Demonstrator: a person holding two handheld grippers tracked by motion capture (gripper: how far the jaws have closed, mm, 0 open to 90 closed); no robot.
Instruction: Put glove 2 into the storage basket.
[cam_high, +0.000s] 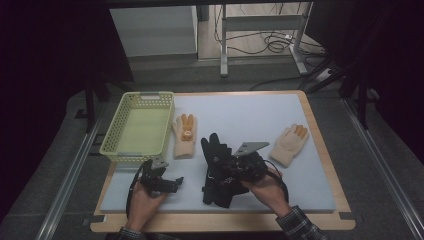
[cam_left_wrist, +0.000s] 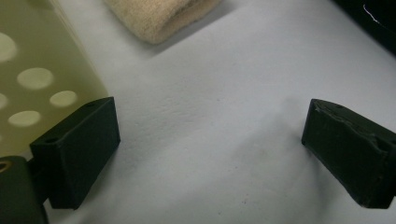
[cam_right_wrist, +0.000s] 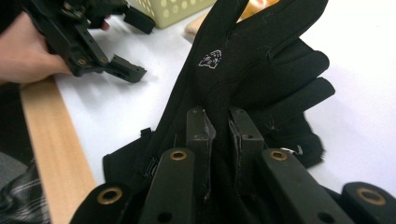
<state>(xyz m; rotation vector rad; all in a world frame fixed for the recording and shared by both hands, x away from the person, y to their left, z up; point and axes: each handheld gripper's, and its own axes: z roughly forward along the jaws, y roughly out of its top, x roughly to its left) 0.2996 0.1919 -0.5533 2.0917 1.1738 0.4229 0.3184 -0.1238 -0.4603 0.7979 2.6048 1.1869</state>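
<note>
Two black jaws of the right gripper (cam_right_wrist: 219, 126) sit pinched together on a fold of the black glove (cam_right_wrist: 252, 60), and in the right gripper view that glove rises from the clamp toward the upper middle of the frame, logo showing, fingers fanned to the right. From the high view, the right gripper (cam_high: 235, 167) is at lower centre of the frame with the black glove (cam_high: 216, 165) draped beneath it on the grey mat (cam_high: 300, 195). A second dark layer lies under it; whether that is a matching glove, I cannot tell.

Over at lower left, the left gripper (cam_high: 172, 184) hangs with its jaws wide apart and nothing between them; its own view looks down on bare mat, with the yellow basket (cam_left_wrist: 32, 84) at the left edge and a cream cuff at the top.

Reading it as a sorting job, this looks like the carry step: glove gripped, not yet delivered. The yellow basket (cam_high: 137, 127) waits at upper left, and two cream gloves lie flat, one just beside the basket (cam_high: 184, 136), one to the right (cam_high: 290, 145). The next move calls for lifting the black glove free of the mat, swinging it left past the near cream glove, and letting go over the basket.
</note>
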